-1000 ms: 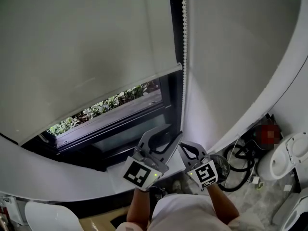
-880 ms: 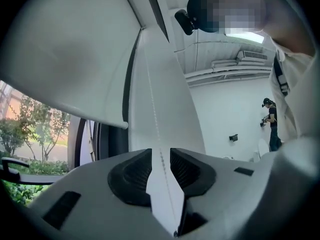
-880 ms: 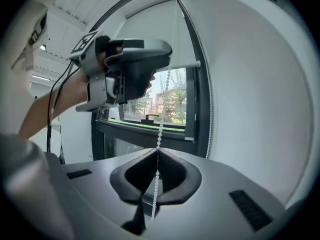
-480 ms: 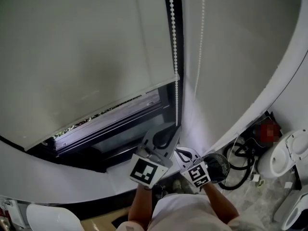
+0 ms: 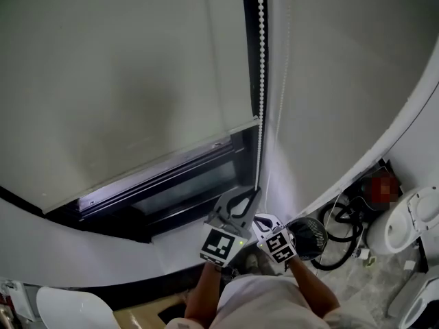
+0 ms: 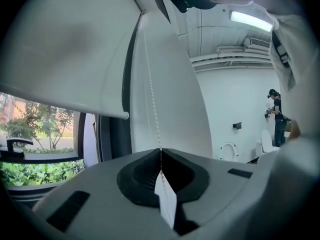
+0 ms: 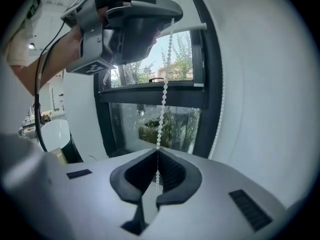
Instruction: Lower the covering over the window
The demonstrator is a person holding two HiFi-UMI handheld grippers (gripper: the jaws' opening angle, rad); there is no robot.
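White bead chain [image 5: 260, 81], top beyond frame

No words, numbers or brands could be read anywhere; the marker cubes [image 5: 220, 245] behind the fingers [image 5: 225, 208] carried only black-and-white squares.

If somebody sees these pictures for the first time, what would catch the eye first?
The big pale roller blind, which covers nearly the whole window and leaves only a dark strip at the bottom. Then the white bead chain hanging along its right edge, with the left gripper and, just below it, the right gripper both shut on it.
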